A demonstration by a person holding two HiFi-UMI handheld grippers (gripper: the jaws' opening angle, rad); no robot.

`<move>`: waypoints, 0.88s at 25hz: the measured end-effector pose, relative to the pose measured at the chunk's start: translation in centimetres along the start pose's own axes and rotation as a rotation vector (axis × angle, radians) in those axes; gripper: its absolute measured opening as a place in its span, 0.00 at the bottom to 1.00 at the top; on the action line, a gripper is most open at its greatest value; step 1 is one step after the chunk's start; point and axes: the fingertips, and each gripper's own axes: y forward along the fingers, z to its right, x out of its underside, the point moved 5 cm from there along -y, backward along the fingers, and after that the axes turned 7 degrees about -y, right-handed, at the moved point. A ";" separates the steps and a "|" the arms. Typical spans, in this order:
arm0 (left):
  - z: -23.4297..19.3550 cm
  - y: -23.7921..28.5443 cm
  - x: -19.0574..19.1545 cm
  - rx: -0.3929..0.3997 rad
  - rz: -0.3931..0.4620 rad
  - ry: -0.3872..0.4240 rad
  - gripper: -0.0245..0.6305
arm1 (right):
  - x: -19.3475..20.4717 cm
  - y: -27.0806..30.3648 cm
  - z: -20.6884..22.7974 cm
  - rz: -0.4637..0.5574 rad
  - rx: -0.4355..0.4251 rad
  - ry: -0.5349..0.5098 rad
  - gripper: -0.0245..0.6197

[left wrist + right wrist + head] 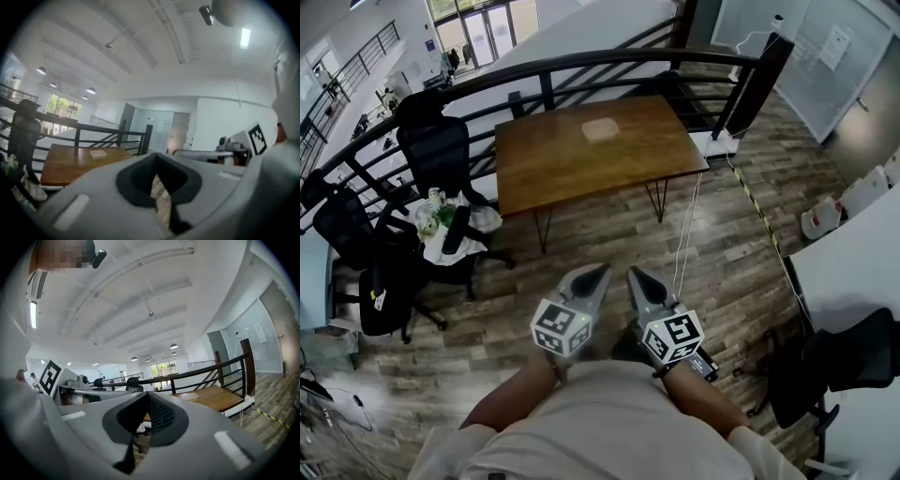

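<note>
Since nothing lies within reach, the left hand-held gripper (pixel 596 274) and right hand-held gripper (pixel 636 276) sit closed and empty, side by side, the counter (pixel 581 164) well ahead.

Bright, even daylight and ceiling lamps; fisheye bending and dark vignette at edges, slightly soft focus.

The brown wooden worktop (pixel 553 173) stands on the plank floor (pixel 581 244) at 12 o'clock, with one small pale box (pixel 602 129) lying toward its far edge.
</note>
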 end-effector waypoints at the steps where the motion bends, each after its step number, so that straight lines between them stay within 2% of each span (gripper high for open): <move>1: -0.2 0.6 0.1 0.002 -0.001 -0.002 0.04 | 0.1 0.2 0.6 -0.003 0.001 0.000 0.05; 5: -1.2 3.9 0.1 0.016 -0.007 -0.017 0.04 | 0.5 1.5 4.0 -0.017 0.009 -0.004 0.05; 9: -2.3 8.5 -1.1 0.014 -0.004 -0.020 0.04 | -0.3 3.2 9.8 -0.011 0.023 0.003 0.05; 17: -2.5 20.3 -3.8 -0.001 0.021 -0.038 0.04 | -3.3 6.5 19.8 -0.011 -0.089 -0.038 0.05; 22: -1.3 25.4 -4.2 -0.001 0.016 -0.036 0.04 | -3.6 6.2 25.3 -0.017 -0.078 -0.016 0.05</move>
